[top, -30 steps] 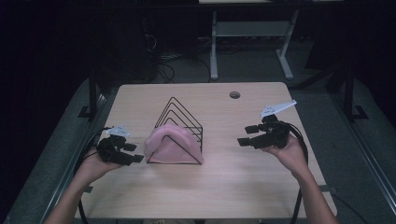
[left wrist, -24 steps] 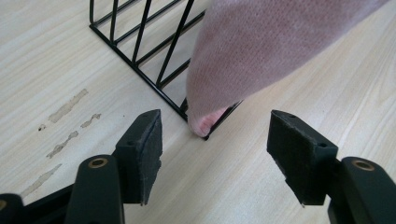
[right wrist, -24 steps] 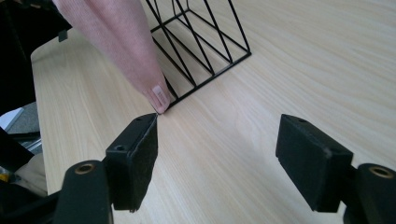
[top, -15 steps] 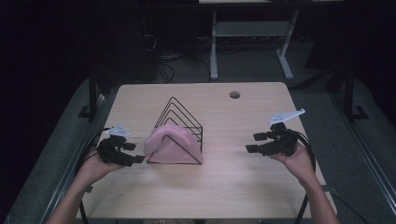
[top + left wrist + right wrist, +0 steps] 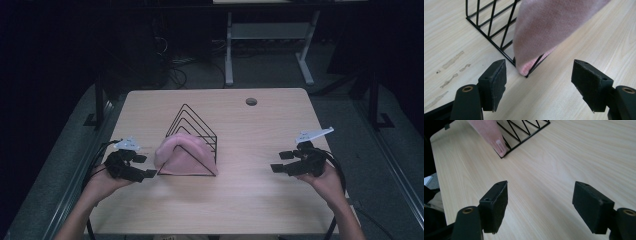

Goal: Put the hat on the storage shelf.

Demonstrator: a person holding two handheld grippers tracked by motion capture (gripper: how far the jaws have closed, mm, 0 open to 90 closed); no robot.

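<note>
Pink cloth (image 5: 181, 152) draped over wire rack (image 5: 196, 131) (grippers apart).

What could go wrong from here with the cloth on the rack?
1. The cloth hangs over only the near end of the wire rack; it may slide off.
2. The left gripper, whose jaws have just been opening with nothing between them, sits close to the rack's corner; a reach could nudge the light rack.
3. The right gripper is open and well apart from the rack, so it cannot steady it.
</note>
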